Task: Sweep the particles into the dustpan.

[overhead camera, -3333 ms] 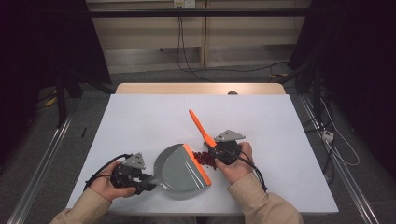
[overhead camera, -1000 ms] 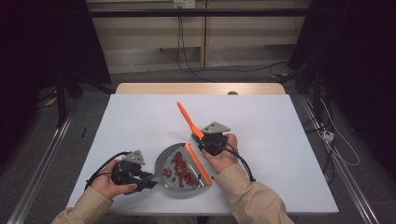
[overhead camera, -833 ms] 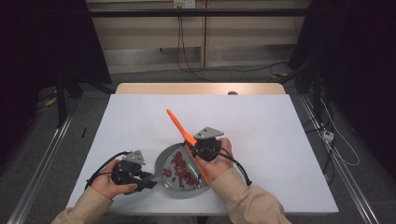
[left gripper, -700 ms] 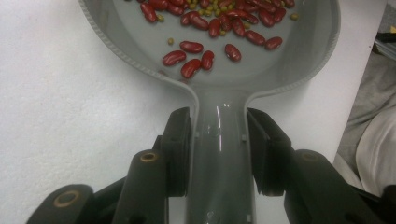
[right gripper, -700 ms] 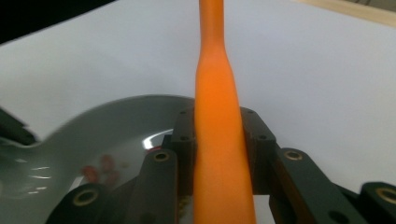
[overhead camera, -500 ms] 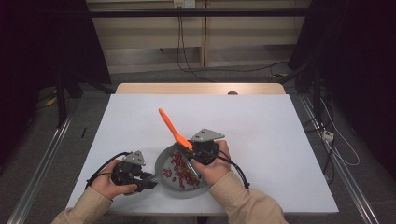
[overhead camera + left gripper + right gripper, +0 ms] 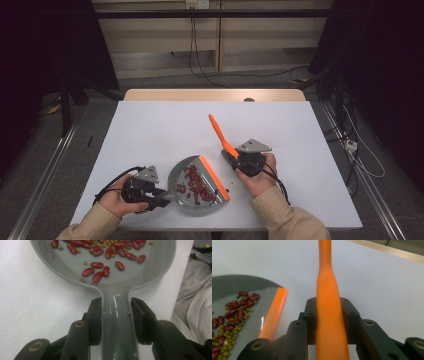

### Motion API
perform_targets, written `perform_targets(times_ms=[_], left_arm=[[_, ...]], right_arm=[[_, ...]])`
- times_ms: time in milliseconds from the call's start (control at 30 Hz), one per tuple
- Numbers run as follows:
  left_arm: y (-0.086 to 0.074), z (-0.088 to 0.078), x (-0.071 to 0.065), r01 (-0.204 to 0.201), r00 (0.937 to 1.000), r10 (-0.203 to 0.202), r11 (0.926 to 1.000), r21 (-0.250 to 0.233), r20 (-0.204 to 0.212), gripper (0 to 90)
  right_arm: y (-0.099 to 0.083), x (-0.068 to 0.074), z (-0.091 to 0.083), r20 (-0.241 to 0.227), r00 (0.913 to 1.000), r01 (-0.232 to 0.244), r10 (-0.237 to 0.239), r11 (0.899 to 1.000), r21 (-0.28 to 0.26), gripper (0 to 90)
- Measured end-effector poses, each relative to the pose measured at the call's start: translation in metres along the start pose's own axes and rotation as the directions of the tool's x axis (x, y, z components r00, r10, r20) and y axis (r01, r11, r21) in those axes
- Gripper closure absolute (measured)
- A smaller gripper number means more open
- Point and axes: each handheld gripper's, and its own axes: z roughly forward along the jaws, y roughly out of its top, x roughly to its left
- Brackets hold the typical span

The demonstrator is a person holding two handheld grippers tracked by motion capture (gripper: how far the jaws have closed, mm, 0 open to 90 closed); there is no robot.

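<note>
A grey dustpan [image 7: 176, 176] with an orange front lip [image 7: 214, 177] lies near the table's front edge. It holds several red beans [image 7: 196, 184] and small green ones. My left gripper [image 7: 161, 196] is shut on the pan's handle [image 7: 116, 322], pads on both sides, in the left gripper view [image 7: 116, 315]. To the right of the pan, my right gripper [image 7: 233, 156] is shut on an orange brush handle [image 7: 218, 131] that points up and away. In the right gripper view [image 7: 328, 315] the handle [image 7: 327, 295] runs between the jaws, with the pan's lip [image 7: 273, 315] at the left. The brush's head is hidden.
The white table [image 7: 150, 130] spreads bare behind and to both sides of the pan. Its front edge lies close under both forearms. A wooden strip [image 7: 215, 95] borders the far edge, with cables on the floor beyond.
My right gripper first swept the brush leftward over the pan, then moved back to the right, off the pan. Beans now show in the pan. The left gripper kept still.
</note>
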Motion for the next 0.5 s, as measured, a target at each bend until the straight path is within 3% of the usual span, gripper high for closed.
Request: perform_targets(times_ms=[67,167,267,300,333,433,467,500], left_arm=[[0.001,0.001,-0.001,-0.001,1.0,0.001,1.0,0.003,-0.005,62.8],[0.003,0.002,-0.002,0.021,0.9998,-0.021,0.9998,-0.007,-0.008,62.8],[0.005,0.005,-0.002,0.037,0.9991,-0.038,0.9992,-0.016,-0.018,62.9],[0.006,0.005,-0.002,0.043,0.9989,-0.043,0.999,-0.015,-0.021,63.0],[0.007,0.006,-0.002,0.045,0.9988,-0.045,0.9988,-0.021,-0.018,63.0],[0.008,0.006,-0.002,0.057,0.9981,-0.057,0.998,-0.027,-0.022,63.0],[0.008,0.006,-0.001,0.053,0.9983,-0.054,0.9983,-0.025,-0.024,63.0],[0.007,0.007,-0.001,0.065,0.9976,-0.066,0.9974,-0.031,-0.022,63.0]], right_arm=[[-0.006,0.004,-0.003,0.004,1.0,-0.002,0.002,0.999,-0.033,71.1],[-0.008,0.017,-0.004,-0.011,0.9999,-0.005,0.005,0.999,-0.032,70.5],[-0.006,0.03,-0.003,-0.044,0.9988,-0.024,0.023,0.999,-0.029,70.2],[-0.006,0.035,-0.003,-0.079,0.9955,-0.054,0.052,0.998,-0.031,70.3],[-0.005,0.04,-0.003,-0.084,0.9947,-0.061,0.058,0.998,-0.031,70.3],[-0.001,0.053,0.0,-0.097,0.9948,-0.038,0.032,0.998,-0.059,70.4],[0.002,0.055,0.001,-0.111,0.993,-0.048,0.039,0.996,-0.075,70.7],[0.005,0.056,0.001,-0.138,0.9876,-0.087,0.076,0.993,-0.077,71.0]])
